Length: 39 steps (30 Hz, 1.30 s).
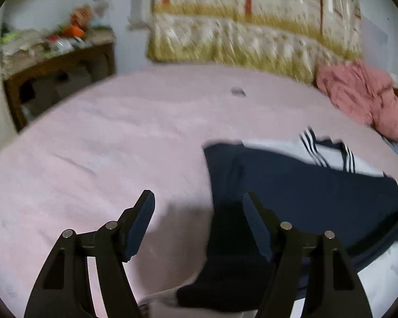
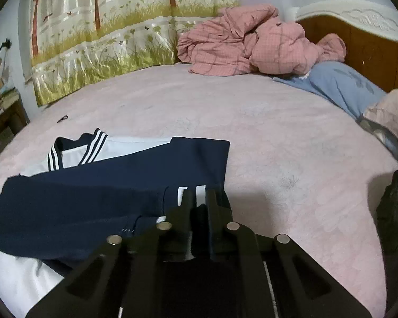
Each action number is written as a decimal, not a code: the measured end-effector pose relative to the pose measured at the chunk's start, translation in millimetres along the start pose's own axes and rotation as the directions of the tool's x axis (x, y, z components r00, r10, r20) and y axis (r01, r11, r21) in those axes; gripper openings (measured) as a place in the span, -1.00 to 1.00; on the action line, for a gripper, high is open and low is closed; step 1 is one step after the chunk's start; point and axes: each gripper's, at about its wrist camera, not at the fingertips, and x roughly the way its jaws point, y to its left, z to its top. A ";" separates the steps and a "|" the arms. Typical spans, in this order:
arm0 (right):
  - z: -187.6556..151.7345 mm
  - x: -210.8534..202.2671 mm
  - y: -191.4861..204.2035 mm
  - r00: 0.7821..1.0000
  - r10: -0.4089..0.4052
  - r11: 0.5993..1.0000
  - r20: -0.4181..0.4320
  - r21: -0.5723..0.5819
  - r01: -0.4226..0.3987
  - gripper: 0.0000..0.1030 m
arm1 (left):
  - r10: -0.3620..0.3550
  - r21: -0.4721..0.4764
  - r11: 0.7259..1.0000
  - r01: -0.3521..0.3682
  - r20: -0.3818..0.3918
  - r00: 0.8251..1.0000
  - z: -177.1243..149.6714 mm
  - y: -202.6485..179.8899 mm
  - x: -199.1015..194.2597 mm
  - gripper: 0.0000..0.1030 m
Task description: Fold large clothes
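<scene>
A navy and white sailor-style top (image 2: 114,185) lies partly folded on the pink bedsheet (image 2: 278,145), its striped collar (image 2: 90,145) toward the far side of the bed. No brand, label or writing can be read on it or anywhere else in either view.

The right gripper (image 2: 200,201) has its jaws drawn narrow, pinching dark navy fabric of the top at the near right edge, just beside a white-striped cuff (image 2: 191,193).

The left gripper (image 1: 199,201) stands wide with nothing between its pads; its right finger (image 1: 254,220) hangs over the top's dark edge, its left finger over bare sheet.

A crumpled pink checked quilt (image 2: 252,45) sits at the headboard (image 2: 371,45), next to a blue pillow (image 2: 339,84). A meadow-print curtain (image 2: 106,39) hangs behind.
</scene>
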 end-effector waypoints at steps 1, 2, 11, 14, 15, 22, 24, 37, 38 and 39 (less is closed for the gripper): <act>0.0 -1.9 1.1 1.000 0.007 1.000 -0.003 -0.006 -0.007 -0.68 | -0.028 0.007 1.000 0.028 -0.034 0.999 -1.0 -1.3 6.9 0.30; -0.3 -4.3 2.4 1.000 0.000 1.000 -0.005 -0.018 0.000 -0.66 | -0.047 0.015 0.999 0.048 -0.064 0.997 -2.3 -2.9 12.6 0.30; -11.5 -15.2 8.0 0.989 0.082 0.994 -0.123 -0.059 -0.089 0.20 | 0.016 0.082 0.997 0.002 -0.211 0.977 -17.9 -12.8 45.1 0.05; -17.0 -3.3 8.4 0.977 0.085 0.994 -0.193 -0.055 -0.098 0.26 | 0.015 0.067 0.998 -0.004 -0.171 0.985 -18.0 -11.1 38.3 -0.87; -19.2 3.4 8.4 0.971 0.101 0.993 -0.218 -0.040 -0.112 0.26 | 0.023 0.063 0.998 -0.013 -0.159 0.987 -18.0 -10.5 36.3 -0.89; -26.9 33.6 29.1 0.960 0.160 0.987 -0.230 0.024 -0.159 0.08 | 0.212 -0.022 0.976 -0.217 -0.132 0.968 -17.0 24.9 40.5 -1.00; -26.5 36.4 32.0 0.967 0.125 0.992 -0.223 0.017 -0.124 -0.23 | 0.151 -0.089 0.982 -0.169 -0.180 0.972 -17.8 42.0 50.2 -1.00; 0.7 -68.1 -22.9 0.999 0.022 1.000 0.025 0.000 -0.022 0.22 | -0.035 0.084 0.996 0.026 0.103 0.994 -29.0 1.3 -71.6 -0.11; 0.9 -73.2 -25.0 0.999 0.016 1.000 0.034 0.000 -0.016 0.22 | -0.018 0.095 0.995 0.007 0.106 0.994 -35.2 1.4 -73.2 0.00; 0.3 -78.9 -27.3 0.999 0.008 1.000 0.044 0.002 -0.008 0.22 | -0.009 0.095 0.995 -0.001 0.106 0.994 -39.8 4.1 -72.5 0.06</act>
